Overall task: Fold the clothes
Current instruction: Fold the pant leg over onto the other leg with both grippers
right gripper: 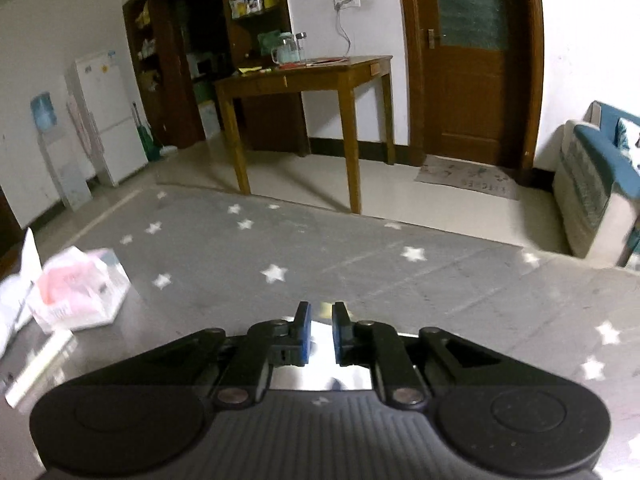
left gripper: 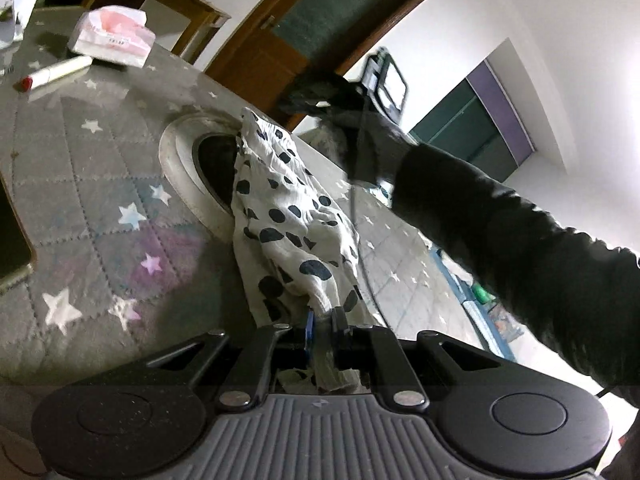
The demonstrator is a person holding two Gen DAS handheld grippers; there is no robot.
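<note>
The left gripper (left gripper: pixel 323 322) is clamped on one end of the polka-dot cloth (left gripper: pixel 288 216), which stretches straight ahead from its tips to the far end. The right gripper (left gripper: pixel 320 100) seems to hold that end, though in its own view (right gripper: pixel 321 332) the jaws look nearly closed and I can't tell what's between them. So the long axis runs gripper to gripper above the star mat (left gripper: pixel 100 184), neither hand nearer.

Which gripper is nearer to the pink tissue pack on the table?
Right. The right gripper has the tissue pack close on its left; from the left gripper, shut on the dotted cloth, it lies far across the table.
</note>
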